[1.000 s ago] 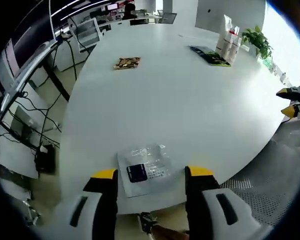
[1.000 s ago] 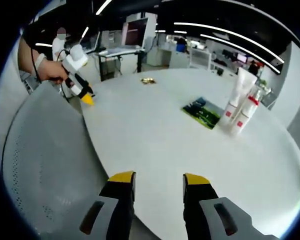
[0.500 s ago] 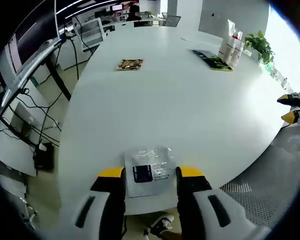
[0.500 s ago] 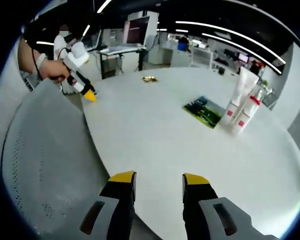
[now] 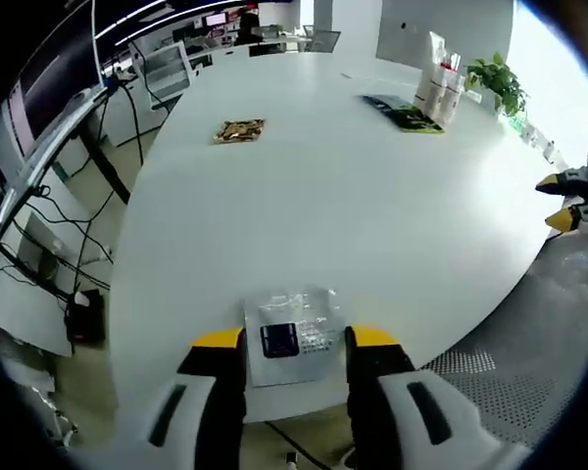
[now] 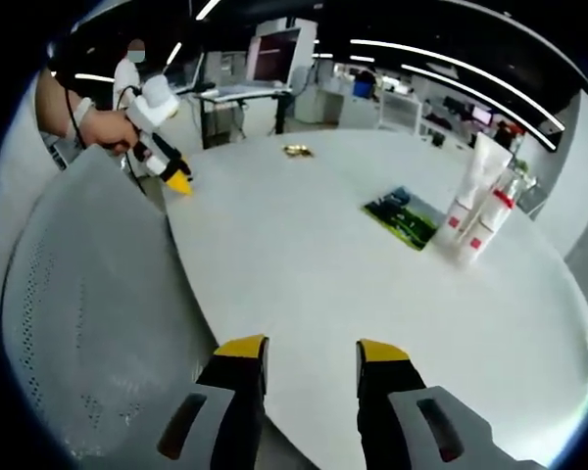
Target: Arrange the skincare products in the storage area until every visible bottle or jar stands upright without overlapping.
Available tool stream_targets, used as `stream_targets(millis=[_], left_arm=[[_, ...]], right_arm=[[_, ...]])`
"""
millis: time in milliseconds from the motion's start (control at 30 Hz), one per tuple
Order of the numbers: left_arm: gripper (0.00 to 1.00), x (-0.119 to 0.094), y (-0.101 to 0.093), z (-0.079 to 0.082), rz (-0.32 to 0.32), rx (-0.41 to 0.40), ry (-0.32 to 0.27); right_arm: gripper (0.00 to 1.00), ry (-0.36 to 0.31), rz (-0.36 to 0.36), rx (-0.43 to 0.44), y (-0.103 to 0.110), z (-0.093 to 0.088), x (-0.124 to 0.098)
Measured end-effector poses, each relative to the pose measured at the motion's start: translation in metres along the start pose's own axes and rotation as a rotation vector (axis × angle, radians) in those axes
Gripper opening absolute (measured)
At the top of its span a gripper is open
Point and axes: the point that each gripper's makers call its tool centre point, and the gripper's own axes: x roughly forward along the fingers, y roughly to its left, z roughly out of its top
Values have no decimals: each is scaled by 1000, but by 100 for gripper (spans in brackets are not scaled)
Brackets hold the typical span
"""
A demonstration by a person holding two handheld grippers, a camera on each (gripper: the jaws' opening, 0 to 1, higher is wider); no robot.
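Progress: the skincare group, a tall white tube and white bottles with red labels [image 6: 478, 211], stands upright at the right of the right gripper view, packed close together on the round white table [image 6: 304, 264]. The same group shows small at the top right of the left gripper view [image 5: 437, 86]. Whether the pieces touch or overlap I cannot tell at this distance. Judged from this, the upright condition looks largely met for these; spacing is unverified.

Left gripper [image 5: 294, 339]: at the bottom centre of its view, jaws narrowed, their yellow tips flanking a flat clear plastic sachet with a dark label [image 5: 290, 331] that lies at the near table edge. The tips appear to touch its sides, so I log it as gripped, with modest confidence. The sachet is not standing and sits well apart from the bottles.

Right gripper [image 6: 309, 349]: bottom centre of its view, jaws parted with nothing between them, over the table edge.

Surroundings: a flat dark green packet [image 6: 405, 218] lies just beside the bottles; a small golden-brown packet [image 5: 239, 128] lies at upper left of the left gripper view. A perforated grey chair back [image 6: 78, 323] fills the left of the right gripper view. The path across the table looks unobstructed.
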Motion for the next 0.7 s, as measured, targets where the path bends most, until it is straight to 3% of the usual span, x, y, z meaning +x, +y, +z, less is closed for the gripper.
stream_targets(millis=[233,367,567,633,700], left_arm=[[35,-4,-12,15,-34,13,-50],[35,-11,-28,40,-78,-3,-117],[35,-22,-80,83,-189,78,-213],[35,-27,-105,94,-239,108,-240],[35,-31,-128,102,-277,137,-260]], right_arm=[[38,-20,2,24,-2,3,-2],[37,-38,15,65,-2,6,-3],[37,-88,121,215,8,15,-7],[33,-172,102,230,0,30,-14],[33,-223,153,348,0,39,-20]])
